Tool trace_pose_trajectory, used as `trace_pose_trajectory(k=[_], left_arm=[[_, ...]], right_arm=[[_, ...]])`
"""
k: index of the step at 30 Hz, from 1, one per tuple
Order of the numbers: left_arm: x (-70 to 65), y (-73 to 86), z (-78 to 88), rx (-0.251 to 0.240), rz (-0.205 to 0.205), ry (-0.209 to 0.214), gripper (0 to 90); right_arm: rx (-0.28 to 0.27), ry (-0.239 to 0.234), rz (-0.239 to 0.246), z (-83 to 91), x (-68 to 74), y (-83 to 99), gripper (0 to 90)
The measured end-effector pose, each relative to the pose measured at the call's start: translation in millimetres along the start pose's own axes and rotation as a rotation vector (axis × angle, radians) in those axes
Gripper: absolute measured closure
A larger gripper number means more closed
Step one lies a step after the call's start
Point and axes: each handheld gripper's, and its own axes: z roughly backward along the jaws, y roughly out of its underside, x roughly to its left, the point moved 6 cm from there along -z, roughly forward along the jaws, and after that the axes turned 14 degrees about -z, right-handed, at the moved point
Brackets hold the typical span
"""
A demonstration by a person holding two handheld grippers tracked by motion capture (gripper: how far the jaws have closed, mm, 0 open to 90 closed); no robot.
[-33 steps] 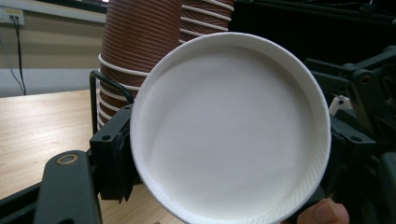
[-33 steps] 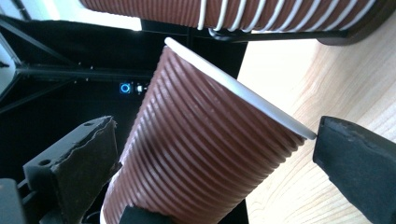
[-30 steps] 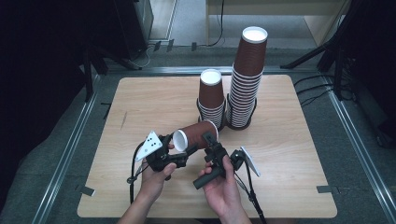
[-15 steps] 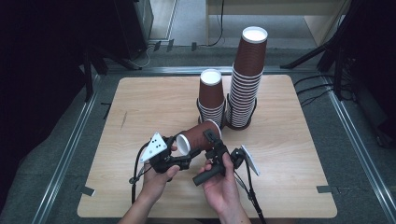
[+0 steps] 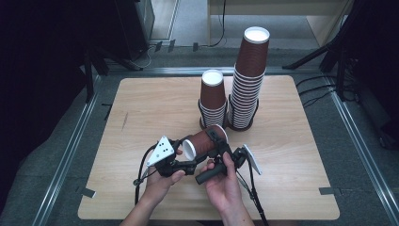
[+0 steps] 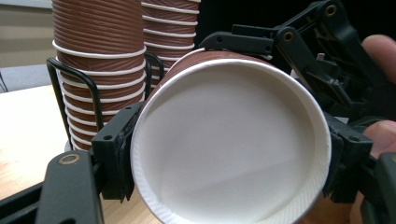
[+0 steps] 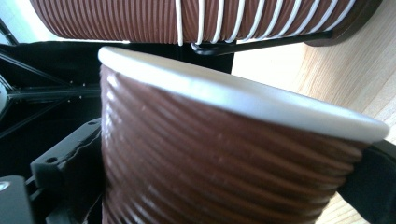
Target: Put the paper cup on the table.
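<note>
Sideways, paper cup point(image 5: 203, 141) clenched in left hand-held gripper point(image 5: 184, 153), right hand-held gripper point(image 5: 217, 141) closing round it.

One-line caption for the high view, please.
Both grippers, left and right, hold a brown paper cup sideways before two cup stacks.

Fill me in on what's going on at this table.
A person works two handheld tools over a wooden table. The left tool is shut on a brown paper cup lying on its side, white rim toward it. The right tool straddles the cup's body, its jaws just closing. Two stacks of cups stand behind in wire holders.
</note>
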Motion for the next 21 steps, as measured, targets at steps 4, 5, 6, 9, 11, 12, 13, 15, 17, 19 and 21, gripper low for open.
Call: trace_pose_trajectory(k=[4,5,6,9,11,12,13,15,17,19,21], left_arm=[[0.2,0.1,0.9,0.001,0.002,0.013,21.9],[0.2,0.1,1.1,0.004,0.004,0.016,21.6],[0.3,0.1,1.4,0.007,0.004,0.017,21.1],[0.3,-1.6,3.8,0.011,0.007,0.016,20.4],[1.6,-2.4,4.5,0.024,0.033,0.016,11.8],[2.4,-2.2,4.8,0.027,0.043,0.014,8.7],[3.1,-2.0,5.2,0.030,0.045,0.013,6.6],[4.8,-2.1,6.0,0.030,0.061,0.015,0.1],[6.3,-3.0,7.7,0.023,0.070,0.012,0.1],[7.0,-3.6,8.7,0.027,0.075,0.006,0.1],[7.3,-3.8,10.2,0.027,0.073,0.009,0.1]], right_arm=[[0.018,-0.015,0.002,1.2,1.2,1.0,6.8],[0.016,-0.016,0.011,1.6,1.4,1.1,7.1],[0.011,-0.020,0.028,2.1,2.0,2.0,7.8],[0.012,-0.035,0.042,2.2,2.9,3.2,8.3],[0.020,-0.057,0.048,3.2,5.1,4.3,8.4],[0.018,-0.070,0.061,4.1,6.7,4.2,8.4],[0.014,-0.080,0.072,5.0,8.3,3.6,8.4],[-0.008,-0.093,0.101,6.0,10.6,1.2,8.4],[-0.037,-0.094,0.139,6.9,12.6,-1.9,8.4],[-0.061,-0.082,0.182,7.7,13.8,-6.2,8.5],[-0.084,-0.073,0.221,9.4,16.0,-12.9,8.6]])
